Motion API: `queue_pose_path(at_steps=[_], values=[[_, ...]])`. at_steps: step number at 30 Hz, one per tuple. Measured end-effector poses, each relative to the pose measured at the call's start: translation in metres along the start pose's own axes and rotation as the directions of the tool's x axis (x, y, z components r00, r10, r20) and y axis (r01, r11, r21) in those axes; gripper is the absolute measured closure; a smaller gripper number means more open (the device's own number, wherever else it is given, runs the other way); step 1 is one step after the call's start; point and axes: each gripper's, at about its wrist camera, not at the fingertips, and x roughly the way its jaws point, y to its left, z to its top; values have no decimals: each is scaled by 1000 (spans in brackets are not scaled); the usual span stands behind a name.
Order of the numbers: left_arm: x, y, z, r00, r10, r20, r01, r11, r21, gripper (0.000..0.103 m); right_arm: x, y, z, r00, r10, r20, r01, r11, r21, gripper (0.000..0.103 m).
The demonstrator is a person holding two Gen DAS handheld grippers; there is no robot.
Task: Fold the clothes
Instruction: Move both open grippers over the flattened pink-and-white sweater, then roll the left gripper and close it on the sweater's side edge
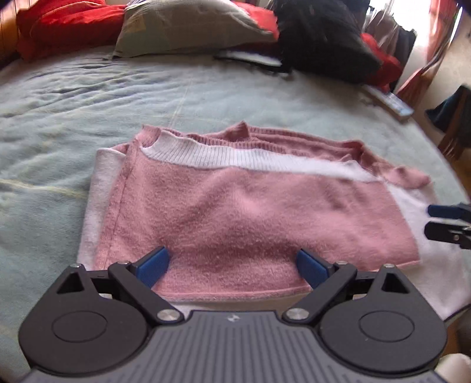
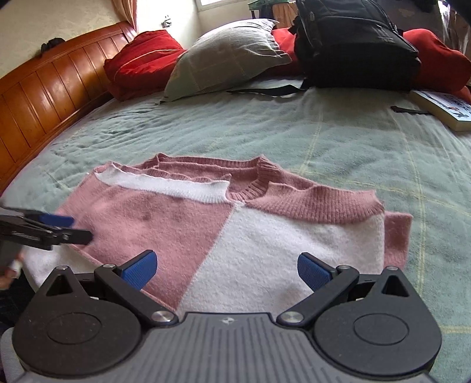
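A pink and white sweater (image 1: 250,212) lies folded flat on the pale green bed cover (image 1: 73,117), its ribbed white band running across the far side. The left gripper (image 1: 232,265) hovers at the sweater's near hem, its blue fingers (image 1: 154,265) spread wide with nothing between them. At the right edge, the right gripper (image 1: 441,221) reaches in over the white part. Far off lie a grey pillow (image 1: 188,26), red cushions (image 1: 64,23) and a black bag (image 1: 321,38).

One sweater (image 2: 235,235), one grey pillow (image 2: 223,67), one black backpack (image 2: 353,44), one book (image 2: 441,109).
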Motion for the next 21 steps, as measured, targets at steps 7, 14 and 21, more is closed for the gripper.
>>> queue_pose_path(at_steps=[7, 14, 21], values=[[-28, 44, 28, 996, -83, -32, 80, 993, -82, 9, -6, 2, 12, 982, 179, 69, -181, 983, 30, 0], [-24, 107, 38, 988, -142, -64, 124, 964, -235, 9, 12, 14, 18, 975, 219, 25, -220, 975, 42, 0], [-1, 134, 25, 940, -330, -87, 288, 904, -315, 9, 26, 29, 21, 964, 262, -36, -260, 964, 50, 0]])
